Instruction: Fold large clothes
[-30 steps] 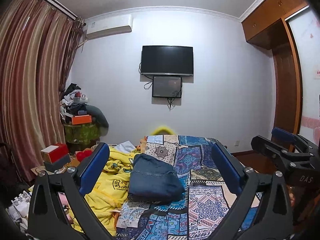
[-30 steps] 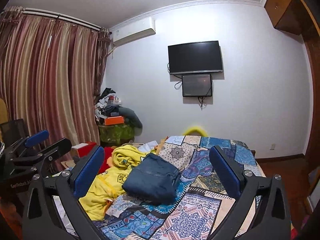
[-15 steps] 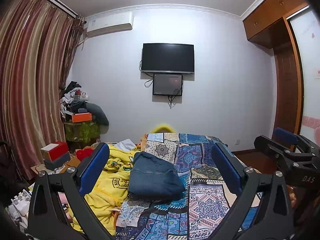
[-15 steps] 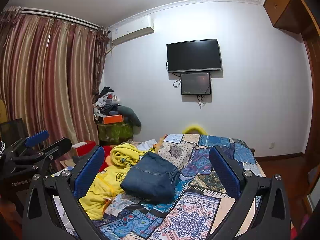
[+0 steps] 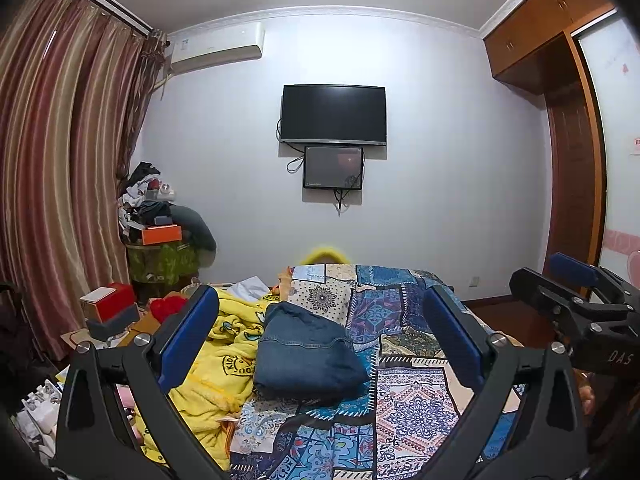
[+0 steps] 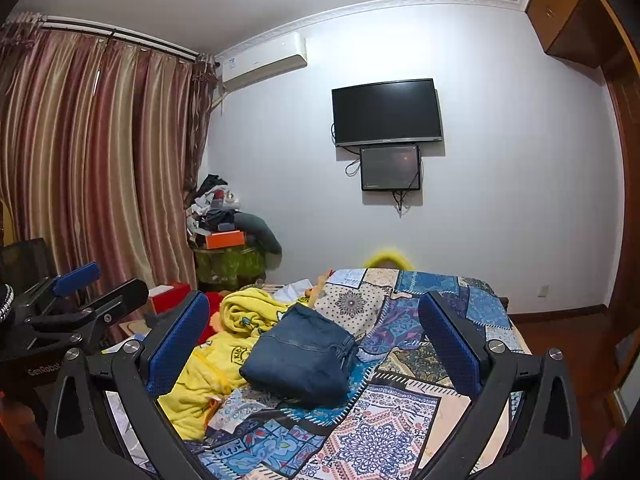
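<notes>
A folded pair of blue jeans [image 5: 306, 354] lies on the patchwork bedspread [image 5: 404, 396]; it also shows in the right wrist view [image 6: 302, 356]. My left gripper [image 5: 320, 332] is open and empty, held above the bed short of the jeans. My right gripper [image 6: 316, 330] is open and empty, also held back from the jeans. The right gripper shows at the right edge of the left wrist view [image 5: 576, 300], and the left gripper at the left edge of the right wrist view [image 6: 80, 300].
A crumpled yellow blanket [image 5: 224, 364] lies left of the jeans on the bed. A cluttered green stand [image 5: 162, 260] and red boxes [image 5: 108, 300] stand by the striped curtain [image 5: 60, 184]. A TV [image 5: 334, 114] hangs on the far wall. A wooden wardrobe [image 5: 576, 152] stands at right.
Both grippers have tilted slightly upward and drawn back a little; the jeans sit a bit lower in both views. The jaws stay open and the jeans have not moved.
</notes>
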